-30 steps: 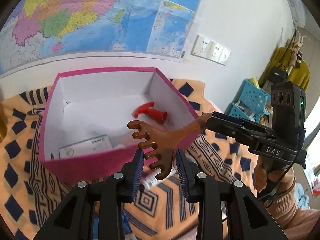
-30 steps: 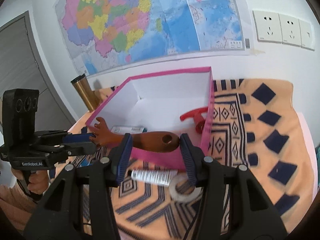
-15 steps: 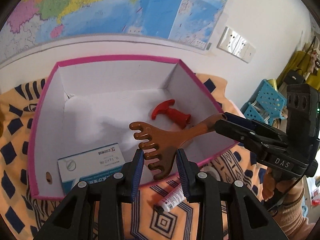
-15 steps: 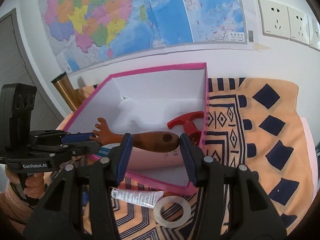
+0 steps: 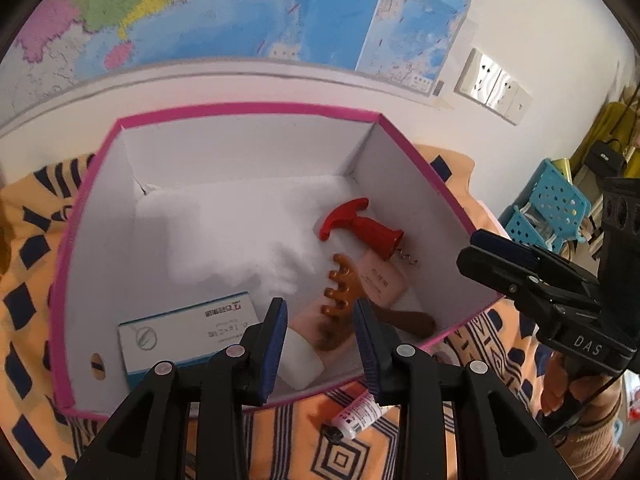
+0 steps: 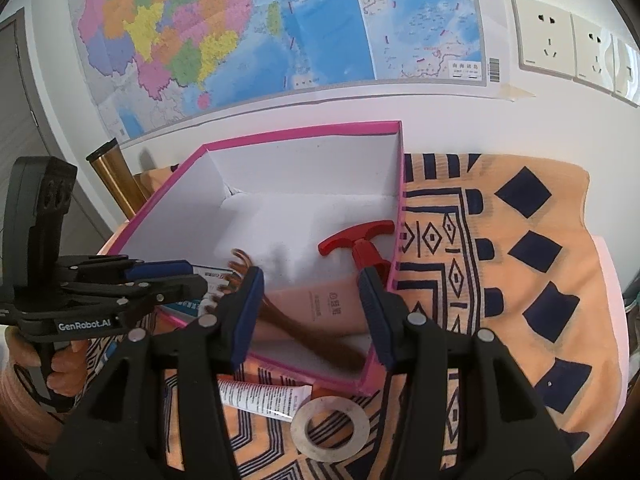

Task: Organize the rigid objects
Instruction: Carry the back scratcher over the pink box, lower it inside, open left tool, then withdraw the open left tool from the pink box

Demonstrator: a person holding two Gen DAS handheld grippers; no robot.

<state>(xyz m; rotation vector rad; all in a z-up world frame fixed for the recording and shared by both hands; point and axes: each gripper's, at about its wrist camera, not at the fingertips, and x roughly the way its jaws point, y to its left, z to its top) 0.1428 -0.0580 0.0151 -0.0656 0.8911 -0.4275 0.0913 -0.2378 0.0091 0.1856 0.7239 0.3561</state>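
Brown wooden massage comb (image 5: 340, 292) (image 6: 304, 328) lies inside the pink box (image 5: 248, 109) (image 6: 304, 131), at its near right corner, teeth toward the box's middle and handle toward the near wall, resting partly on a pink tube (image 5: 380, 280) (image 6: 332, 300) on the box floor. No finger touches the comb. Just beyond the comb, deeper in the box, lies a red corkscrew (image 5: 360, 226) (image 6: 360, 244). A white-and-blue carton (image 5: 188, 332) lies flat at the box's near left corner.

Left gripper (image 5: 320, 332) (image 6: 160, 276) hangs over the box's near wall above the comb, fingers spread with nothing between them. Right gripper (image 6: 312, 312) (image 5: 496, 256) hangs over the box's right corner, likewise spread and empty.

Outside the box, against its near wall, a small white tube (image 5: 358, 416) (image 6: 260, 394) lies on the orange patterned cloth (image 6: 520, 280) (image 5: 24, 272), with a roll of tape (image 6: 330, 428) just beside it. A gold cylinder (image 6: 116, 176) stands beyond the box's left side. Behind the box, a map (image 6: 260, 28) (image 5: 240, 12) and wall sockets (image 6: 572, 52) (image 5: 494, 86) are on the wall.
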